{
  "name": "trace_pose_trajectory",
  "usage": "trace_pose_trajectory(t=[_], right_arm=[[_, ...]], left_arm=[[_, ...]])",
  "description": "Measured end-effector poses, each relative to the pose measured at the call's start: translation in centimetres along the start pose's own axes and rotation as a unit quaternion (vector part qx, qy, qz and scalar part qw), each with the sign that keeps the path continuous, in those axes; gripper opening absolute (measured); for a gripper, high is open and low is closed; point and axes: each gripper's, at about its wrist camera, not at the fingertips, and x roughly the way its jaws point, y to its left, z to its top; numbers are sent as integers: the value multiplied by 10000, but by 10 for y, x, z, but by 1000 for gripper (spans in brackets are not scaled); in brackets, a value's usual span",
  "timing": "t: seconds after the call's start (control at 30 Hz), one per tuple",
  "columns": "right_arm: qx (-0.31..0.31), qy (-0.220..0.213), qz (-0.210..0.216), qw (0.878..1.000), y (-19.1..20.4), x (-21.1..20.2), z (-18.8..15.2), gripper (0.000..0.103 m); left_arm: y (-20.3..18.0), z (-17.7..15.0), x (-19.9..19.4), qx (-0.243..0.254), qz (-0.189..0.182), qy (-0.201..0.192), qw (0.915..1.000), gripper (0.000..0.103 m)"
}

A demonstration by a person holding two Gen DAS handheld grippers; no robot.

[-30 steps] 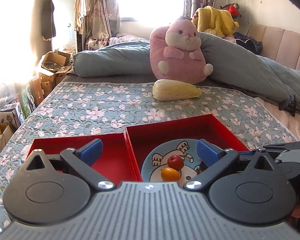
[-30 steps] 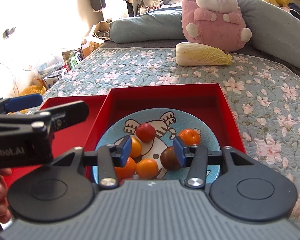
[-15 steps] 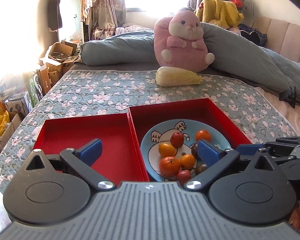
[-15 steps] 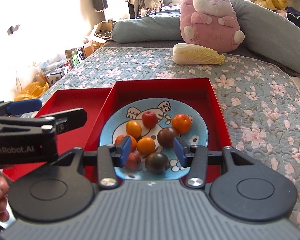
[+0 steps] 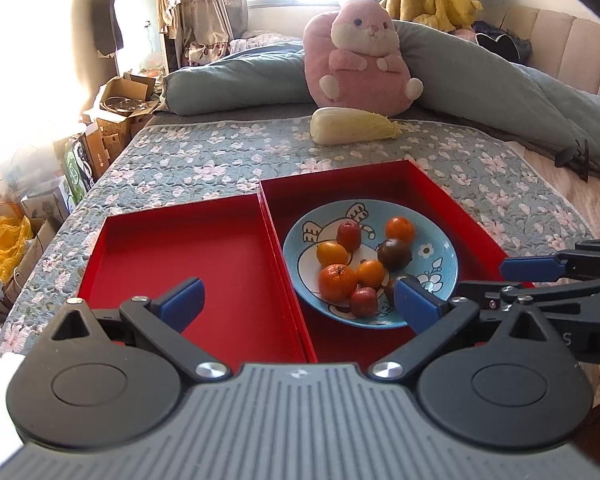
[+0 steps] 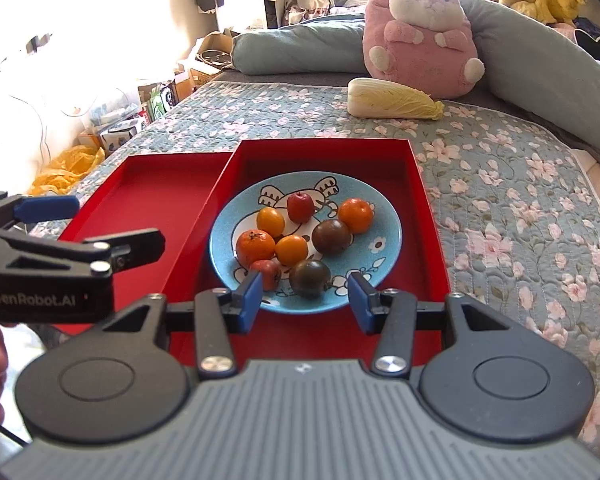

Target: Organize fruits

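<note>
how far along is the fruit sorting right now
Nothing looks sorted yet: all eight fruits sit on the blue plate in the right red tray; the left red tray holds nothing. Both the left hand-held gripper and right hand-held gripper hang open, holding nothing. Everything remains.

Both wrist views face forward over the bed from close; both share the plate [image 5: 444, 276].

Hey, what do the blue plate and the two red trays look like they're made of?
The blue plate looks like glazed ceramic: a faint sheen, fine speckling and a painted cartoon rabbit. The red trays look like matte coated cardboard or thin plastic, going by their thin straight walls, sharp corners and flat, even colour. I can't tell which.
</note>
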Motion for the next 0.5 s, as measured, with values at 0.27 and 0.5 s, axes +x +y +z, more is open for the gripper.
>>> trace_pose_trajectory(t=[0.27, 0.5], right_arm=[[-58, 29, -31, 10000, -3, -21, -14, 51], [-145, 188, 13, 9997, 0, -29, -31, 54]], left_arm=[[-3, -13, -9, -51, -33, 52, 10000, 102], [-6, -23, -14, 20, -27, 39, 10000, 102]])
